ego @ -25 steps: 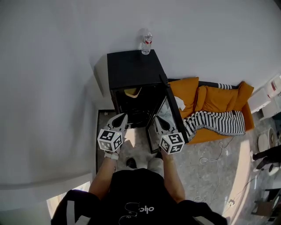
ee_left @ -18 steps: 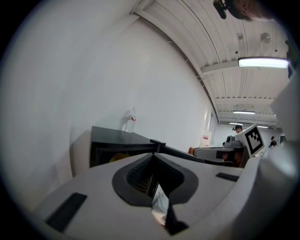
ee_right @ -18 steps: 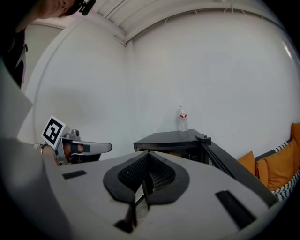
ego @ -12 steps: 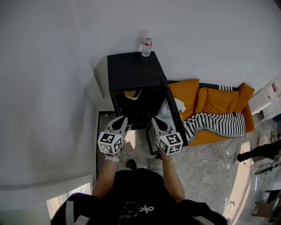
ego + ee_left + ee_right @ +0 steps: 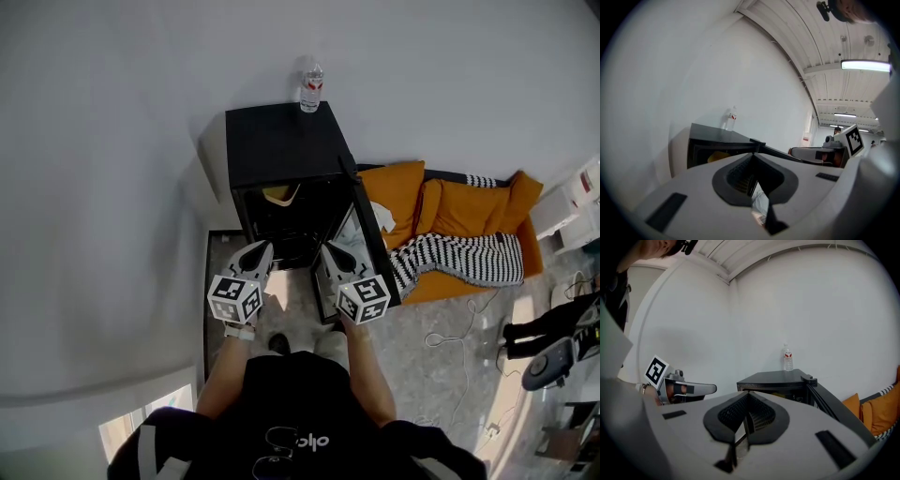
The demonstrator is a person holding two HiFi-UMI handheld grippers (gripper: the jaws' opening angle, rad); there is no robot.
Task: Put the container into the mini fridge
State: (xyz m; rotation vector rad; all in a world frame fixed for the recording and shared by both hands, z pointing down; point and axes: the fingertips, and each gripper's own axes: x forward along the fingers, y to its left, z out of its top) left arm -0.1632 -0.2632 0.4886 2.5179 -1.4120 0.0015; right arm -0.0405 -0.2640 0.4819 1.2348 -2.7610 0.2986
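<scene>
The left hand-held gripper (image 5: pixel 259 249) and right hand-held gripper (image 5: pixel 330 249) are both closed and empty. Just ahead, the open mini fridge (image 5: pixel 281 145) holds a yellow container (image 5: pixel 279 195).

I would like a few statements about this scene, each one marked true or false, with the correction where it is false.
1. The door of the mini fridge stands open. True.
2. The bottle lies on the floor. False: it stands upright on top of the fridge.
3. The left gripper holds a container. False: it is shut on nothing, and a yellow object sits inside the fridge.
4. An orange sofa stands beside the fridge. True.
</scene>
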